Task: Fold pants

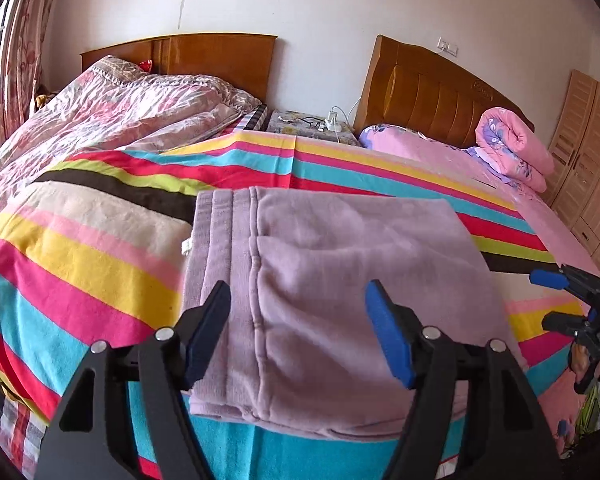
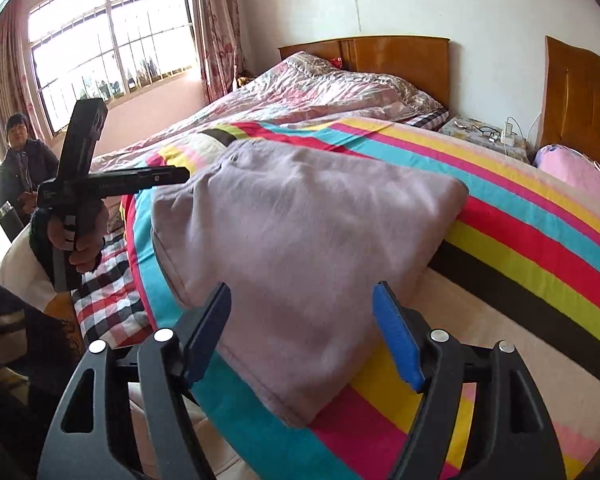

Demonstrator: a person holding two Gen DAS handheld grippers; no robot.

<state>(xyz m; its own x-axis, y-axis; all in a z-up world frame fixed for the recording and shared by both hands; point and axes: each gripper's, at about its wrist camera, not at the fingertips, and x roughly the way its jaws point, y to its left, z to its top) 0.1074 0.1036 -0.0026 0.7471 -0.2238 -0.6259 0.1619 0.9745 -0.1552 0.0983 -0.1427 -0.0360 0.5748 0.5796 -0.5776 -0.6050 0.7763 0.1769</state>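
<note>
The lilac fleece pants (image 1: 332, 264) lie folded into a thick rectangle on the striped blanket (image 1: 80, 264), with the waistband seams along their left side. My left gripper (image 1: 298, 292) hovers over the near edge of the pants, open, with nothing between its blue pads. My right gripper (image 1: 550, 300) shows at the right edge of that view, clear of the cloth and open. In the right wrist view the right gripper (image 2: 302, 292) is open above the near corner of the pants (image 2: 300, 224), touching nothing. A hand (image 2: 82, 240) holds the other tool's handle at the left.
A second bed with a floral quilt (image 1: 132, 112) adjoins on the left. A nightstand (image 1: 308, 124) with cables stands between the headboards. A rolled pink quilt (image 1: 516, 144) and a wardrobe (image 1: 584, 152) are at the right. A person (image 2: 20, 160) sits by the window (image 2: 112, 36).
</note>
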